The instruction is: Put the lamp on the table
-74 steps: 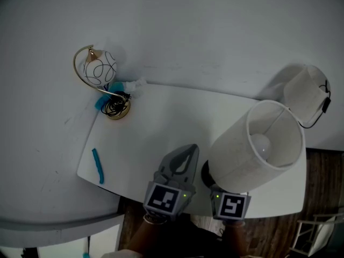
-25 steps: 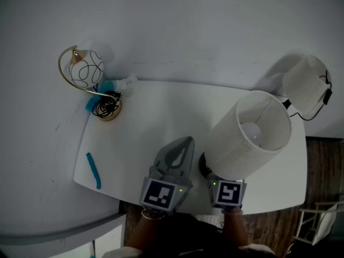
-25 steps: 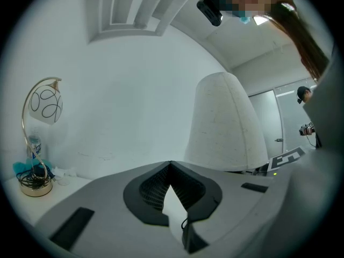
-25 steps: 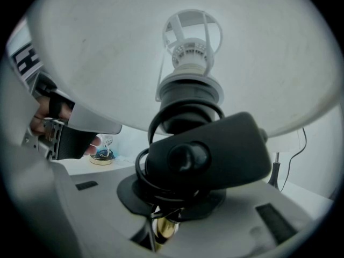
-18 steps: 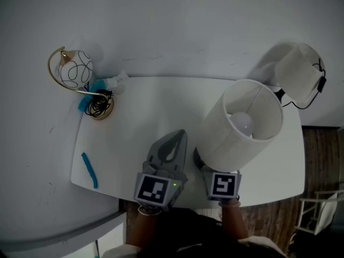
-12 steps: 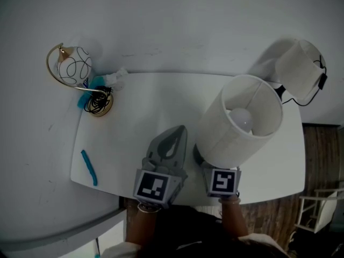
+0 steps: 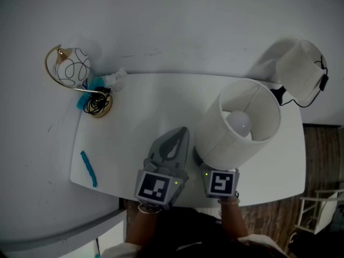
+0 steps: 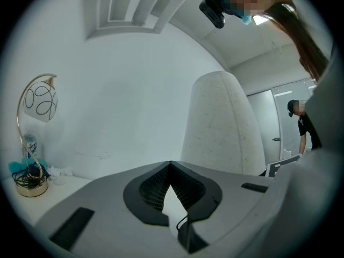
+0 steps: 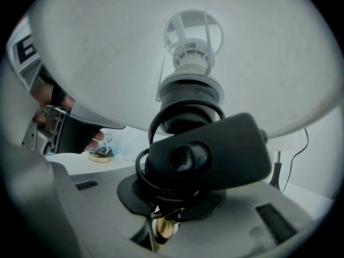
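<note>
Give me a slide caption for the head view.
Right gripper holds a white-shaded lamp over the white table, left gripper shut beside it.

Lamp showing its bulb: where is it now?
Head view: the lamp is right of centre over the table, held by the right gripper, beside the left gripper.

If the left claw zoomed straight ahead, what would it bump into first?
Probably the plain white wall. The left claw points across the white table, passing just left of the tall white fabric lampshade, though that gap looks narrow.
</note>
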